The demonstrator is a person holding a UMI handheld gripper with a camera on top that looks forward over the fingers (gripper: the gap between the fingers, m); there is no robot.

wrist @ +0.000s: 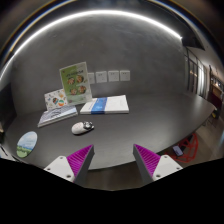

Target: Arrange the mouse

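Observation:
A small grey computer mouse (82, 127) lies on the dark grey table (130, 130), well beyond my fingers and a little to the left of them. My gripper (111, 158) is open and empty, its two magenta pads (79, 158) spread wide above the table's near edge. Nothing stands between the fingers.
A white and blue book (106, 104) lies behind the mouse to the right. An upright leaflet (74, 82) and a smaller card (56, 99) stand at the back left by the wall. A round light-blue disc (27, 143) lies at the left. Wall sockets (108, 76) are behind.

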